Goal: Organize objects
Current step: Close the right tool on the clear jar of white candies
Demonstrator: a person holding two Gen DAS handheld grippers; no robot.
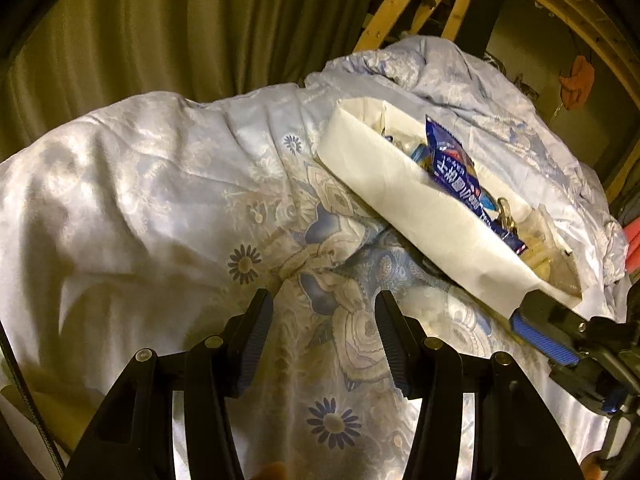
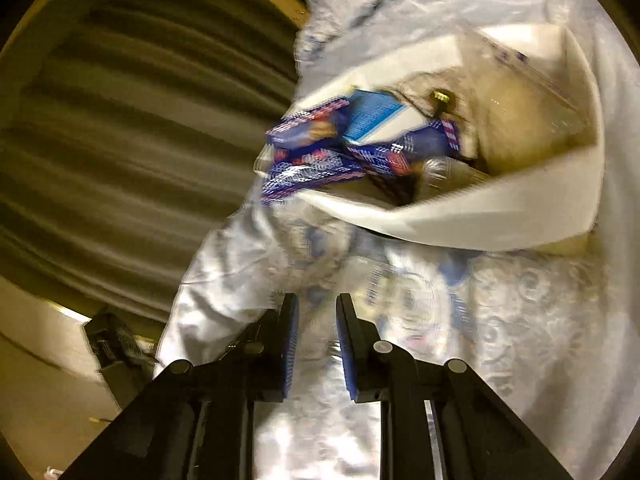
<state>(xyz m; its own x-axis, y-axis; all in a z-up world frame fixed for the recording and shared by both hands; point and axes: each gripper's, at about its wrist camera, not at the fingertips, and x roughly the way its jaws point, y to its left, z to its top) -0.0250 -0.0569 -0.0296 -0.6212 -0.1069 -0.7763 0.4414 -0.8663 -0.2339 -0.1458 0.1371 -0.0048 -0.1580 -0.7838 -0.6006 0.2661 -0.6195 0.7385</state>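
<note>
Spread across nearly everything: a crumpled pale-blue satin quilt with a blue-and-cream flower print [image 1: 168,184], covering the bed and backed by olive-green pleated curtains [image 1: 168,28] and a pale wooden slatted frame [image 1: 404,12] at the upper right. Lying on the quilt's right half, a long white open-topped storage box [image 1: 420,208], tilted so that one long wall faces the left wrist camera. Packed inside the box: shiny blue snack packets with white and red print [image 1: 456,172], a blue-and-white carton [image 2: 380,120] beside them, clear plastic wrapping at the near end, and a small brass-coloured piece [image 2: 440,98] (too blurred to identify). One blue packet poking over the box's rim in the right wrist view. Left tongs [image 1: 324,336] hovering over the quilt's flower print, black fingers with ribbed blue pads wide apart, holding nothing. Right tongs [image 2: 317,340] also empty above the quilt just short of the box, pads standing a narrow gap apart; seen from the left camera, set close against the box's near corner, touching or not impossible to say.
</note>
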